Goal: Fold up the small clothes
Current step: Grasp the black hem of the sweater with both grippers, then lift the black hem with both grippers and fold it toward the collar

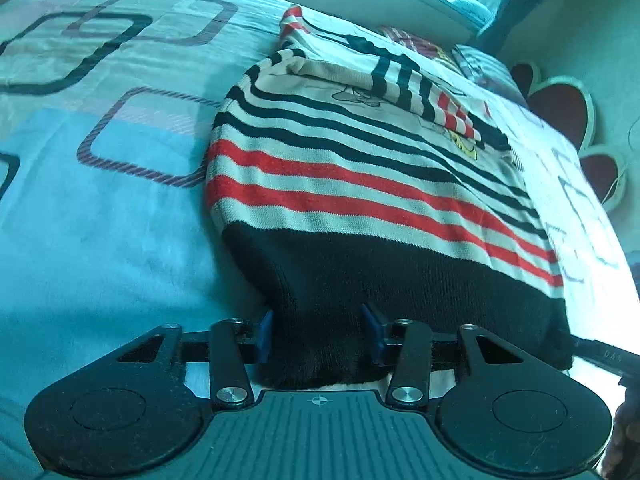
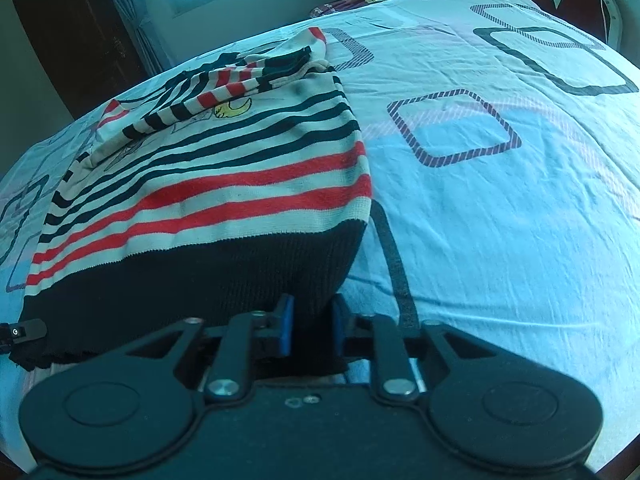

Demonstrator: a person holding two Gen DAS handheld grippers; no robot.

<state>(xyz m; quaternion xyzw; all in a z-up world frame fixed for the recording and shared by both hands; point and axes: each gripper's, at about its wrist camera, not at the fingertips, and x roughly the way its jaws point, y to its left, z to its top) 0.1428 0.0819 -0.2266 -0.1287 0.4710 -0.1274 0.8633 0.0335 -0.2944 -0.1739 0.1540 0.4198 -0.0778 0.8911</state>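
Black ribbed hem of the striped sweater [image 1: 360, 184] is pinched at one corner by the left hand-held gripper [image 1: 320, 334] and at the other by the right hand-held gripper [image 2: 311, 330]. Beyond, the sweater is spread flat on the bed [image 2: 500, 208], sleeves folded across its chest.
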